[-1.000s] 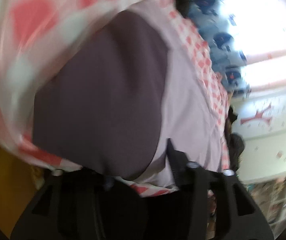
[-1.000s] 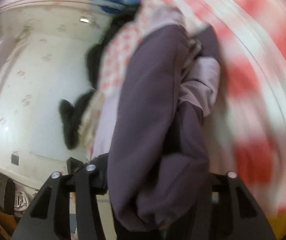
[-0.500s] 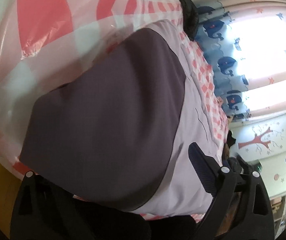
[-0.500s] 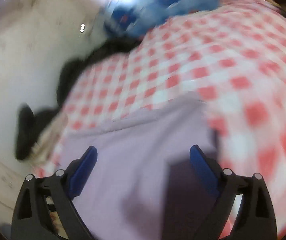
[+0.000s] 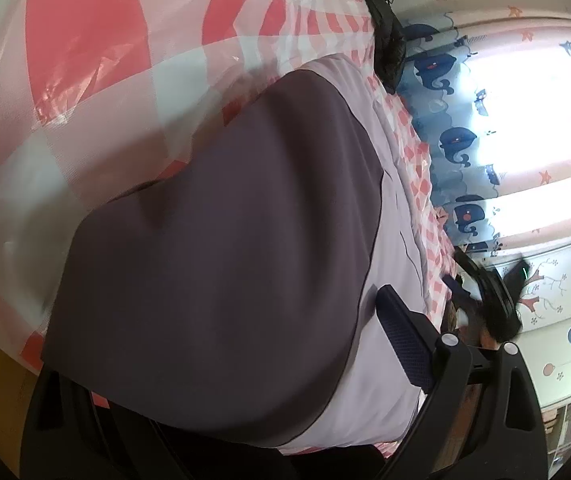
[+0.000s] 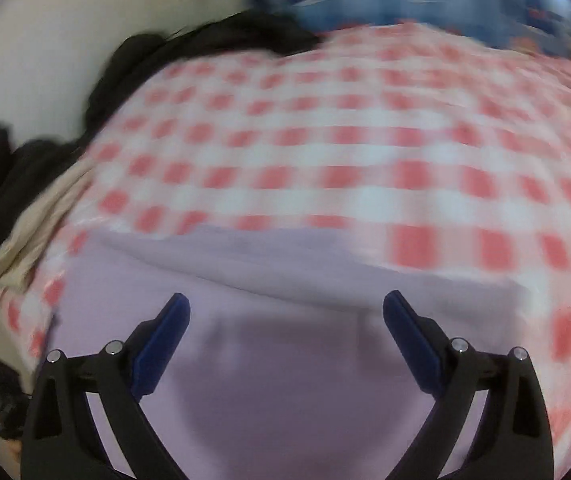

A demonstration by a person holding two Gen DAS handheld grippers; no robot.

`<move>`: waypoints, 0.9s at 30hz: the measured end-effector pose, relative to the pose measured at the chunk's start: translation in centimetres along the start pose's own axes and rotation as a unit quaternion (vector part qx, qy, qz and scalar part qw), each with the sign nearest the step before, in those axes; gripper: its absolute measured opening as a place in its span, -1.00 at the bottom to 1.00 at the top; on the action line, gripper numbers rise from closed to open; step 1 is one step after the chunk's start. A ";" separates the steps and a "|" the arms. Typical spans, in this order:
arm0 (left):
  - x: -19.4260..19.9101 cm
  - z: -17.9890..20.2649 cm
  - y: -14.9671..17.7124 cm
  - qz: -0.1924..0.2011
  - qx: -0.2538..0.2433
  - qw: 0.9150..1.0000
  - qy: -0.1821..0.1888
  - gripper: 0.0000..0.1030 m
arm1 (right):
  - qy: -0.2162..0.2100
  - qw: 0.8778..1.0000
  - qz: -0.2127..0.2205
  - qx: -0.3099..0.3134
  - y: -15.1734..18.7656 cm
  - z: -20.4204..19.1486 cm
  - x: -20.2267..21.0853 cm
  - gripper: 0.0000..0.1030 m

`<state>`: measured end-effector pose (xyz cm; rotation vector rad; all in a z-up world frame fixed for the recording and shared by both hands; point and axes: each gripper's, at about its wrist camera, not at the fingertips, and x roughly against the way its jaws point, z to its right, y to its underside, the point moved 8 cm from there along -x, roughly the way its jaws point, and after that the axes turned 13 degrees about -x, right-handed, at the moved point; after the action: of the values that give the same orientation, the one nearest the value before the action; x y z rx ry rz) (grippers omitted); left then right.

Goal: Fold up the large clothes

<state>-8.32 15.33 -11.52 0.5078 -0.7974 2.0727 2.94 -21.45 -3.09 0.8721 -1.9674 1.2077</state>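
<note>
A lilac garment with a dark purple panel lies spread on a red-and-white checked tablecloth, filling the left wrist view. The left gripper hovers over it at 6 o'clock, jaws wide apart and holding nothing; only its blue right pad shows. In the blurred right wrist view, the right gripper is opening at 6 o'clock above the lilac cloth, nothing between its pads. Dark clothes are heaped at 10 o'clock
</note>
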 end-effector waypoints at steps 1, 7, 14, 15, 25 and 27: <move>-0.1 0.0 0.0 0.000 0.001 1.000 -0.001 0.70 | 0.018 0.999 -0.021 0.025 0.0 -2.0 -2.8 0.83; -0.3 0.2 0.5 -0.011 -0.012 1.000 0.003 0.70 | 0.100 0.989 -0.097 0.045 2.5 -0.8 -13.6 0.90; 0.3 -1.0 -0.3 0.012 0.008 1.000 0.010 0.70 | 0.043 0.994 -0.028 0.101 5.8 -4.3 -1.2 0.89; 0.2 -1.1 -0.4 0.013 0.013 1.000 0.013 0.70 | 0.040 0.993 -0.036 0.103 7.5 -4.7 -1.3 0.89; 0.0 -0.2 -0.2 0.014 0.017 1.000 0.023 0.70 | 0.032 0.995 -0.005 0.095 12.8 -4.9 0.9 0.89; 0.3 -0.3 -0.3 0.021 0.031 0.999 0.031 0.70 | 0.051 0.993 -0.016 0.103 14.7 -4.3 0.4 0.89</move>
<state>-8.22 15.83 -11.45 0.4608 -0.7157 2.1467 -8.33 -12.42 -8.19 0.9208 -1.7636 1.4267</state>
